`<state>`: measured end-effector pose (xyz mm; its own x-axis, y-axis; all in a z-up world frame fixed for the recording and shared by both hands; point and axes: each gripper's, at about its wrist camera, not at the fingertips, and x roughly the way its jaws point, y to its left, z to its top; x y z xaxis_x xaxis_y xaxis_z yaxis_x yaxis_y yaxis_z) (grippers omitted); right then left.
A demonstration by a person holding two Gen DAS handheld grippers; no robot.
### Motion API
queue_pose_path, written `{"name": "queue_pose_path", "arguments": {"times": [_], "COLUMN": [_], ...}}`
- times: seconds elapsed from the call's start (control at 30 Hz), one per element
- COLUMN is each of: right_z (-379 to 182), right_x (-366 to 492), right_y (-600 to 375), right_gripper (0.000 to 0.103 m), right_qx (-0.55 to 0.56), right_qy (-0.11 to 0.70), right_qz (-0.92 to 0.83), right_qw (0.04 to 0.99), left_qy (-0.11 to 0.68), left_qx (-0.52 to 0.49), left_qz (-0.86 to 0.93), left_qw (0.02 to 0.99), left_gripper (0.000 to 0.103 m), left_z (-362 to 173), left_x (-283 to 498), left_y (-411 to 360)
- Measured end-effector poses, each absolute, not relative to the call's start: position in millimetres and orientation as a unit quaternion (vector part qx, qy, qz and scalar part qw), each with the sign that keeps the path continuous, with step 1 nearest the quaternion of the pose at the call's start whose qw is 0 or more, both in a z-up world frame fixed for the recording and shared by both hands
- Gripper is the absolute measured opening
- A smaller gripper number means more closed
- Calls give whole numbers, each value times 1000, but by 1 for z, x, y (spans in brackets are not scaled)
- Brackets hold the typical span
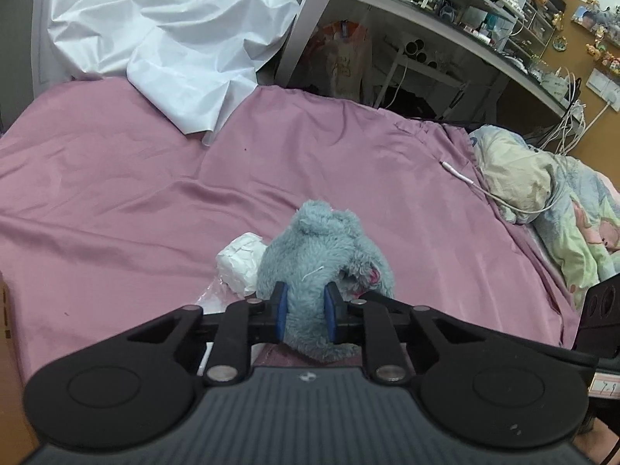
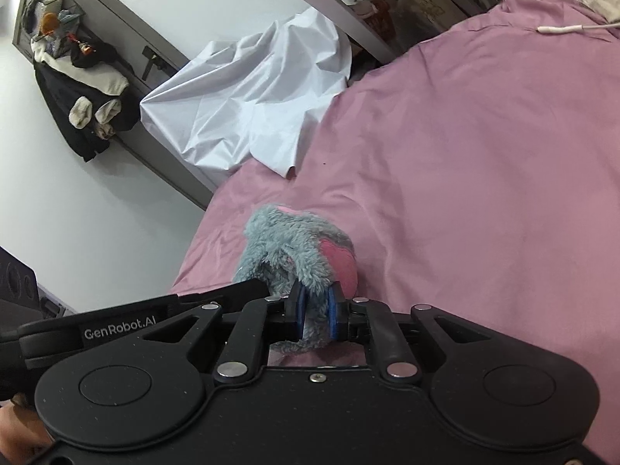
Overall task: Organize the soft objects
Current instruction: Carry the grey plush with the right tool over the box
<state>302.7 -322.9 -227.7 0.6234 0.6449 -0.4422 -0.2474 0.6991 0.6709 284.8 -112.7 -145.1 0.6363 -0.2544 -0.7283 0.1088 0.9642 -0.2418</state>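
Left wrist view shows the left gripper (image 1: 306, 310) at the lower middle of the frame, tilted steeply down toward the pink bedsheet (image 1: 116, 193), its blue pads (image 1: 279, 312) pinching a fold of the grey plush toy (image 1: 321, 248) between them. The toy rises just above the jaws at the centre of the picture, fluffy, with a touch of pink fur on its right side. A crumpled white paper ball (image 1: 240, 267) lies on the sheet just to the left of the toy, touching it or nearly so. A white sheet (image 1: 166, 38) is heaped at the upper left, a cluttered desk (image 1: 445, 31) runs across the upper right, and a patterned quilt (image 1: 542, 201) is bunched at the right edge with a white cable (image 1: 461, 176) trailing beside it. Right wrist view has the right gripper (image 2: 317, 316) at the lower middle, angled more gently downward and rolled so the bed slants across the frame; its blue pads (image 2: 333, 317) are pressed onto another part of the same plush toy (image 2: 294, 248), whose pink patch faces right. The other gripper's black finger (image 2: 232, 292) reaches in from the left and meets the toy too. At the upper left of that frame dark clothes (image 2: 85, 89) hang against a door.
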Motion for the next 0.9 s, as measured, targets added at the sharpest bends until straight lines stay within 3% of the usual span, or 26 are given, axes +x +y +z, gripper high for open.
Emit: {"name": "queue_pose_path", "arguments": {"times": [0.9], "right_z": [-161], "right_x": [228], "right_y": [-243], "right_gripper": [12], "right_qx": [262], "right_qy": [290], "right_qz": [321], "right_qw": [863], "left_qy": [339], "left_qx": [-105], "left_qz": [-68], "left_qw": [932], "left_gripper": [18], "left_z": [-70], "left_x": [181], "left_y": [-30]}}
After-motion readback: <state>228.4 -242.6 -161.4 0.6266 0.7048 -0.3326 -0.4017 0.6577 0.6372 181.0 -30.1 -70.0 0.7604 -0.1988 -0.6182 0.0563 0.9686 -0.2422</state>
